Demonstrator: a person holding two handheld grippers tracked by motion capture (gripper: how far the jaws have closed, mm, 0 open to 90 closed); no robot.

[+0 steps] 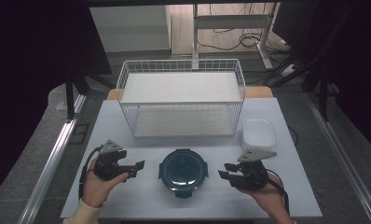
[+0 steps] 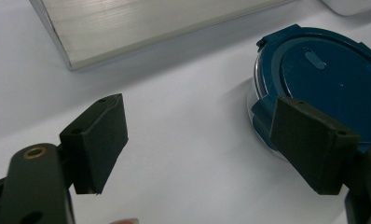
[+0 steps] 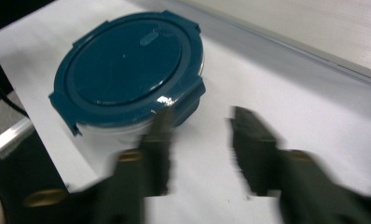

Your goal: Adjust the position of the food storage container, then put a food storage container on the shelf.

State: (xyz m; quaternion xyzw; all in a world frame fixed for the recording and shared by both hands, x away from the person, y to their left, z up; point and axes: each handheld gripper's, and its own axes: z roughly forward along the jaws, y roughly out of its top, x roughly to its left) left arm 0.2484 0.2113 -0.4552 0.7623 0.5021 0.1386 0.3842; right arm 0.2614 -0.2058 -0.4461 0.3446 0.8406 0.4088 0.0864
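Note:
A round clear container with a dark blue clip lid (image 1: 183,170) sits at the front middle of the white table (image 1: 127,196). My left gripper (image 1: 136,169) rests to its left, held in a hand and pointing at it with the jaws open. In the left gripper view the gripper (image 2: 202,126) gapes wide and empty, and the container (image 2: 328,79) lies just beyond its right jaw. My right gripper (image 1: 226,170) is on the container's right, also open. Its jaws are blurred in the right gripper view, where the gripper (image 3: 202,121) holds nothing and the container (image 3: 127,65) lies ahead to the left.
A white wire rack (image 1: 181,100) with two shelves stands at the back middle of the table. Its lower shelf plate (image 2: 127,28) (image 3: 314,32) lies close beyond the container. A white rectangular dish (image 1: 258,134) sits to the rack's right. Dark curtains and floor rails flank the table.

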